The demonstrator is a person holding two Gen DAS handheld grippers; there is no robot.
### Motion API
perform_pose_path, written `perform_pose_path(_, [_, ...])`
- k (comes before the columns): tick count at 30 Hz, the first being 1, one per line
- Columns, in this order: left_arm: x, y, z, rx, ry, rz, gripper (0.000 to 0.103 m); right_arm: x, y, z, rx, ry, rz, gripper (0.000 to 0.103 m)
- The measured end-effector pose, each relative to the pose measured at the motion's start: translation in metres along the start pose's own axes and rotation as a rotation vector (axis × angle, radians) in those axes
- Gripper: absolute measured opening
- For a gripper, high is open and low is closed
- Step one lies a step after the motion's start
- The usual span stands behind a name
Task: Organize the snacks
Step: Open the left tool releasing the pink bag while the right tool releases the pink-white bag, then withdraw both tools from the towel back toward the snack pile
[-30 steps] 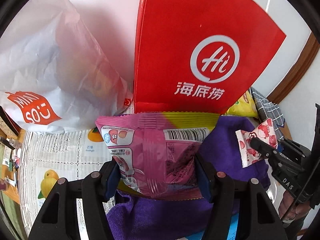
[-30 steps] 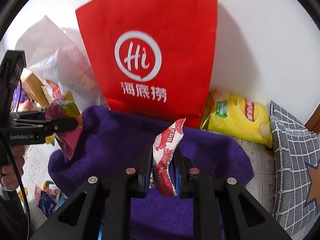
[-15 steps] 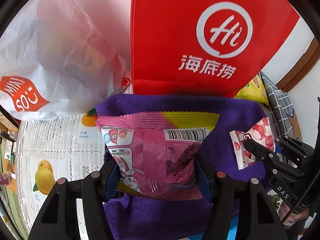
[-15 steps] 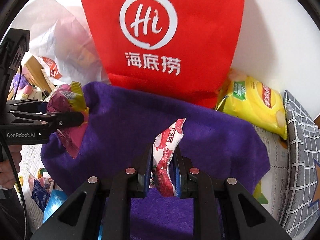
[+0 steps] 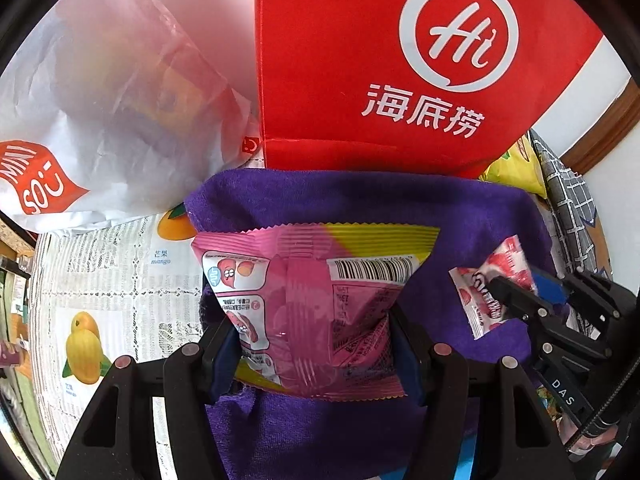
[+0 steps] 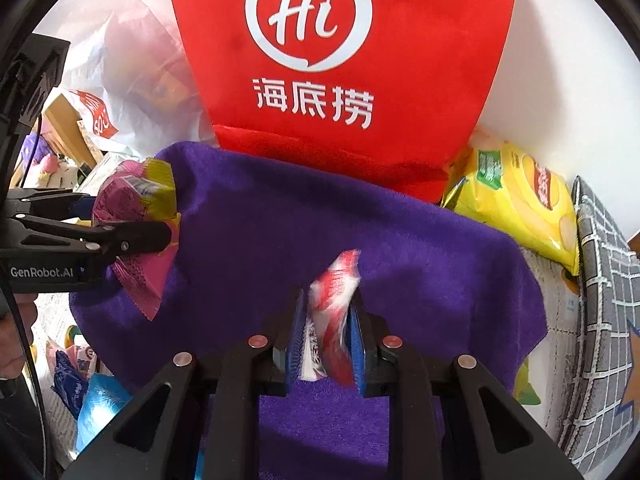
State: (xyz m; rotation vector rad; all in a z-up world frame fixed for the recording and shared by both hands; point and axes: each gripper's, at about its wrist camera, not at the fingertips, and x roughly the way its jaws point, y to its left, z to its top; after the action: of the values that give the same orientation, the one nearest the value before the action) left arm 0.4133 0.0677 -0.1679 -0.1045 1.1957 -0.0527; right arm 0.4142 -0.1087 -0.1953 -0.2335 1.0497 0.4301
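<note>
left gripper (image 5: 316, 344): jaws clamp pink packet (image 5: 316, 304) | right gripper (image 6: 326, 340): jaws clamp red-white sachet (image 6: 330, 312)

The left claw (image 5: 316, 344) is a matte black plastic frame with triangular cut-outs, round silver screws along its arms and dark blue pads lining the fingers (image 5: 222, 356). The right claw (image 6: 326, 336) is built the same, its blue pads ribbed. White "GenRobot.AI" and "DAS" lettering marks the bodies; a black cable trails behind each. Bare skin shows on the hand (image 6: 12, 340).
</note>
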Motion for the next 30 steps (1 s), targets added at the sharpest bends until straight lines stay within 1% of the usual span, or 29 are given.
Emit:
perform_pose_path(2, [0.0,-0.001,-0.001,0.0,0.002,0.0,0.063,-0.003,0.001,0.002,0.0,-0.008,-0.009,0.034])
perform_pose_path(4, [0.0,-0.002,0.0,0.004,0.001,-0.004,0.063,-0.008,-0.002,0.003,0.01,-0.02,-0.015,0.047])
perform_pose_path(6, [0.0,-0.004,0.0,0.007,0.002,-0.008,0.063,-0.014,-0.004,0.004,0.018,-0.042,-0.025,0.048])
perform_pose_path(8, [-0.004,-0.005,0.001,0.014,-0.01,-0.012,0.07,-0.023,-0.006,0.004,0.024,-0.061,-0.022,0.052])
perform_pose_path(9, [-0.006,-0.006,0.001,0.018,-0.018,-0.005,0.076,-0.026,-0.006,0.005,0.029,-0.072,-0.021,0.057])
perform_pose_path(10, [-0.009,-0.006,0.001,0.022,-0.033,0.002,0.079,-0.03,-0.005,0.006,0.031,-0.088,-0.021,0.06])
perform_pose_path(11, [-0.013,-0.007,0.002,0.027,-0.048,0.007,0.08,-0.034,-0.004,0.007,0.029,-0.1,-0.022,0.062])
perform_pose_path(13, [-0.019,-0.008,0.002,0.03,-0.066,0.005,0.08,-0.041,-0.003,0.01,0.027,-0.122,-0.028,0.071])
perform_pose_path(15, [-0.026,-0.009,0.002,0.032,-0.086,0.001,0.08,-0.046,-0.001,0.012,0.033,-0.136,-0.034,0.076])
perform_pose_path(19, [-0.04,-0.009,0.001,0.033,-0.138,0.015,0.08,-0.059,0.003,0.014,0.042,-0.162,-0.069,0.081])
perform_pose_path(21, [-0.049,-0.009,0.001,0.027,-0.168,0.022,0.08,-0.066,0.005,0.015,0.055,-0.176,-0.088,0.082])
perform_pose_path(24, [-0.063,-0.008,-0.001,0.012,-0.216,0.001,0.08,-0.076,0.004,0.016,0.08,-0.19,-0.093,0.082])
perform_pose_path(27, [-0.077,-0.008,-0.003,0.007,-0.244,-0.006,0.08,-0.09,0.005,0.014,0.097,-0.236,-0.088,0.082])
perform_pose_path(30, [-0.092,-0.009,-0.006,0.007,-0.275,-0.009,0.08,-0.108,0.008,0.012,0.11,-0.275,-0.125,0.082])
